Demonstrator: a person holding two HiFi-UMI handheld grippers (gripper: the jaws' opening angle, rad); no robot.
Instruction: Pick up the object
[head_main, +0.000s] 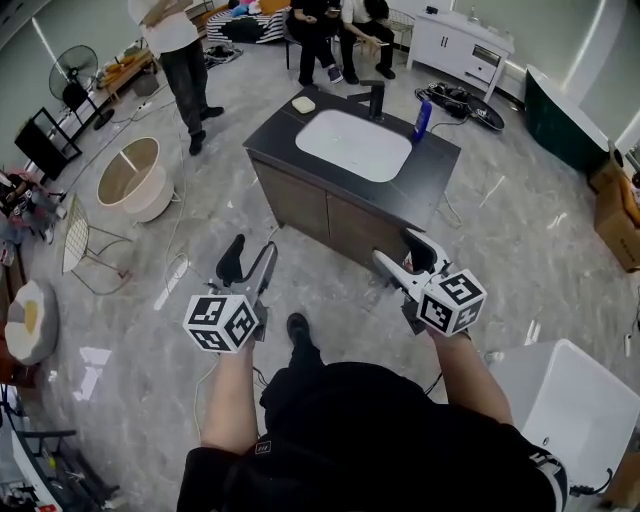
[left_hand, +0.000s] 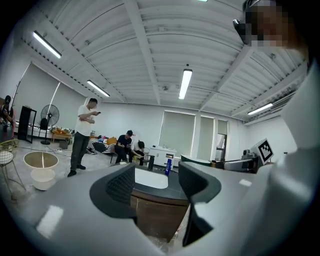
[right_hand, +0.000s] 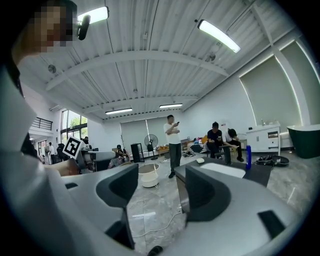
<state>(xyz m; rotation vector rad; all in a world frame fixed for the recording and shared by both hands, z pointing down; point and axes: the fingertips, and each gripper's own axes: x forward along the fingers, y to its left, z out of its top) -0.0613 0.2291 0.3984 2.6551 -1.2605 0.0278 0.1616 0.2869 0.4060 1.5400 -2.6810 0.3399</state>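
Ahead, a dark desk (head_main: 275, 137) with a white sink (head_main: 353, 146).
Left hand-held gripper (head_main: 252, 251) and right hand-held gripper (head_main: 401, 256) hold their jaws apart on nothing; a blue bottle (head_main: 422, 119) and a small pale block (head_main: 303, 104) sit on the desk beside the sink, well apart from both.

The floor (head_main: 500, 230) is glossy grey marble-look tile, and the cabinet (head_main: 300, 205) on it has a brown wood-grain front, a matt dark tabletop (head_main: 440, 165), a smooth glossy white basin (head_main: 352, 145), a matt black tap (head_main: 376, 98) and a shiny blue plastic bottle (head_main: 423, 118) at its far right. The left gripper (left_hand: 156, 176) and right gripper (right_hand: 160, 187) show smooth matt grey plastic bodies with black fingers (left_hand: 119, 187), the left ones finely ribbed inside. The near-right tub (head_main: 570, 400) looks smooth and white, and the chair (head_main: 76, 240) at the left is thin metal wire.
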